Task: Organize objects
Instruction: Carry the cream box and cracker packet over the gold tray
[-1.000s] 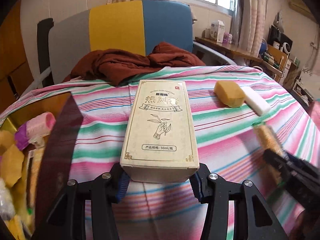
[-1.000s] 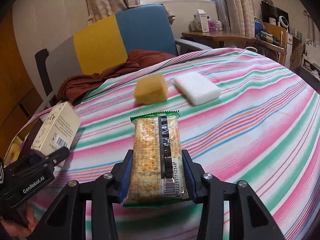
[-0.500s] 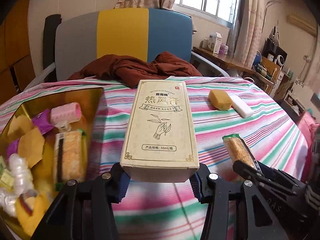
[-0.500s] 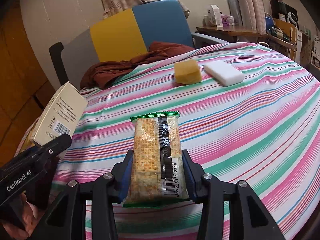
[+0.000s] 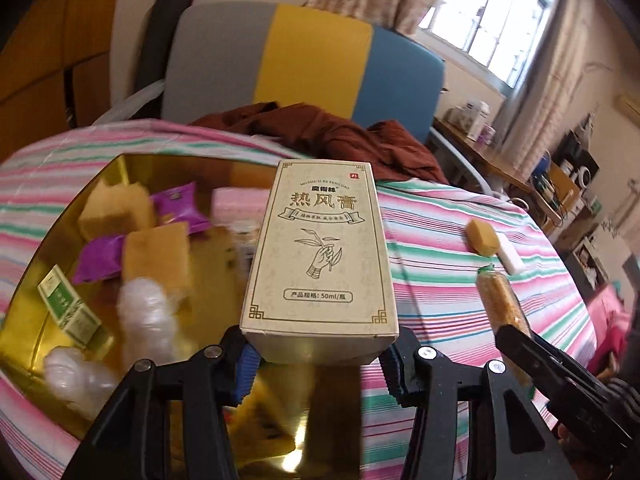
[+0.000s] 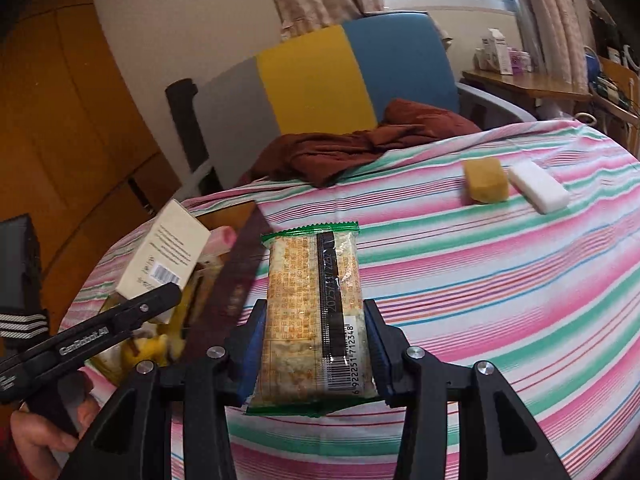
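Round table under a striped cloth (image 6: 500,280), pink, green and white bands. Directly on the cloth: gold tin (image 5: 116,168) at the left side, filled with mixed small items; yellow sponge (image 6: 485,179) and white block (image 6: 538,191) just beside each other toward the far right; brown garment (image 6: 360,148) draped over the far edge by the chair.

Daylight from window (image 5: 496,20) at 1 o'clock, panes blown out white. Room evenly lit, shadows soft. Gold tin (image 5: 44,240) at 9 o'clock reflects warm glare; contents inside smeared w/ motion blur, esp. white bundles (image 5: 144,320). Beige box (image 5: 320,256) print sharp. Right wrist view: snack pack (image 6: 314,316) barcode crisp, tablecloth (image 6: 500,280) stripes slightly soft. Strong fisheye bend, dark vignette at corners, both views.
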`<state>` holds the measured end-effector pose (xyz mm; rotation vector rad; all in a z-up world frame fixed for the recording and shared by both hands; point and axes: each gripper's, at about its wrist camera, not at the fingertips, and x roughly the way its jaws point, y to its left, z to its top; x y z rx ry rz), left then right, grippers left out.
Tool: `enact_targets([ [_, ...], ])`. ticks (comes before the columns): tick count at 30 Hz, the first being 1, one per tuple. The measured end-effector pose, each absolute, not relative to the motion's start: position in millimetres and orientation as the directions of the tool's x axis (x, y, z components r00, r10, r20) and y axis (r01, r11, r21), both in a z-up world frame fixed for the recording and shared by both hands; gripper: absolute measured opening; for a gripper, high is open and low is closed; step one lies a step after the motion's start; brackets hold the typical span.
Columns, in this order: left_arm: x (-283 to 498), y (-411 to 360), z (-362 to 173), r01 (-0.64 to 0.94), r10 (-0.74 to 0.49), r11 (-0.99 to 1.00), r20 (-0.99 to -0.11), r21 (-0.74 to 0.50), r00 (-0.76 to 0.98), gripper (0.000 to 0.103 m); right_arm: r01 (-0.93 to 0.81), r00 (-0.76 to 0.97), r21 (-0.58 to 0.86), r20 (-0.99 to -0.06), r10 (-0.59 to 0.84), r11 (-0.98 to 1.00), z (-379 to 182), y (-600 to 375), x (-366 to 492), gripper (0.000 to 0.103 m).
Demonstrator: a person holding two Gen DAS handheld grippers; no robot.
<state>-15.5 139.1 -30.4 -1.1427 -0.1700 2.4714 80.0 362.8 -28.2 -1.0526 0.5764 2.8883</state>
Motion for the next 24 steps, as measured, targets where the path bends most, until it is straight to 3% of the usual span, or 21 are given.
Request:
enact_targets([
  [7, -45, 100, -45, -0.243, 0.412, -0.911, -0.773, -0.333, -0.483, 0.052, -0.012, -0.747, 0.312, -0.634, -0.199, -0.95, -11, 310, 67, 0.046],
  [12, -62, 97, -59, -0.239, 0.38, -0.923, -0.82, -0.302, -0.428, 0.052, 0.034, -0.721, 0.287, -0.656, -0.222, -0.957, -6, 279, 48, 0.046],
  [24, -78, 81, -79, -0.187, 0.285, -0.956, -0.869, -0.227, -0.404, 0.052, 0.02, -0.612, 0.182, -0.775, -0.156, -0.983, -14, 242, -43, 0.046],
])
